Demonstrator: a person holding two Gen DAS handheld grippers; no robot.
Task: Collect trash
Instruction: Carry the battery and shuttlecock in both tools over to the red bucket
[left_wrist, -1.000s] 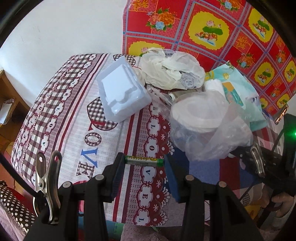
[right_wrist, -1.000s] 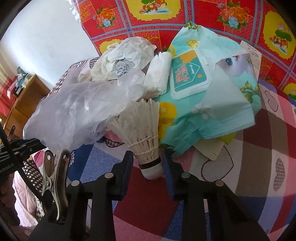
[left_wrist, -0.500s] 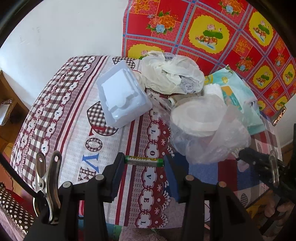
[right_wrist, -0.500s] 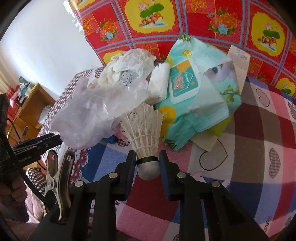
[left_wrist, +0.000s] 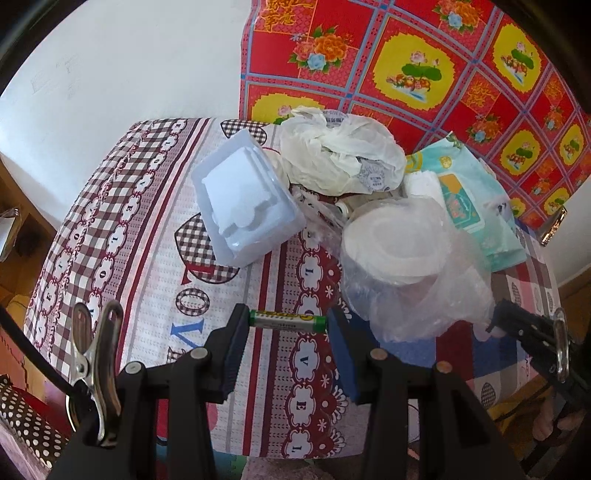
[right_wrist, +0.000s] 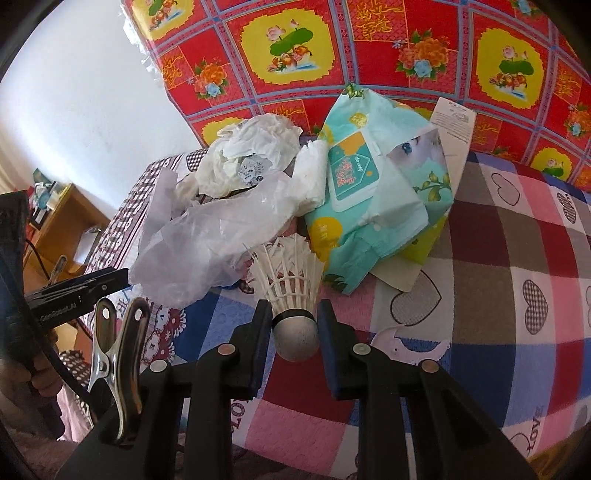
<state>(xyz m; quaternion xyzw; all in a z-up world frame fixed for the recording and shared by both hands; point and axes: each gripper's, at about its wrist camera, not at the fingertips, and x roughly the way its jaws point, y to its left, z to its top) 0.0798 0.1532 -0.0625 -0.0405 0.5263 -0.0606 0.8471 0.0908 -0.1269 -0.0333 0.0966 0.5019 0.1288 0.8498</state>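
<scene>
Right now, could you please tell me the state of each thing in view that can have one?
left gripper: shut on the battery, gripped end to end
right gripper: shut on the shuttlecock at its cork
wipes pack: lid shut, wrapper crumpled
clear bag: crumpled, lying loose
foam tray: tilted

Home, prob. bedroom: patchwork heart blanket (right_wrist: 517, 258), red floral cloth (left_wrist: 443, 74) on wall, wooden cabinet (right_wrist: 70, 218) w/ household bits.

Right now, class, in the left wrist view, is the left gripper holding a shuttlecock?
No: the left gripper is clamped end to end on a green battery.
</scene>
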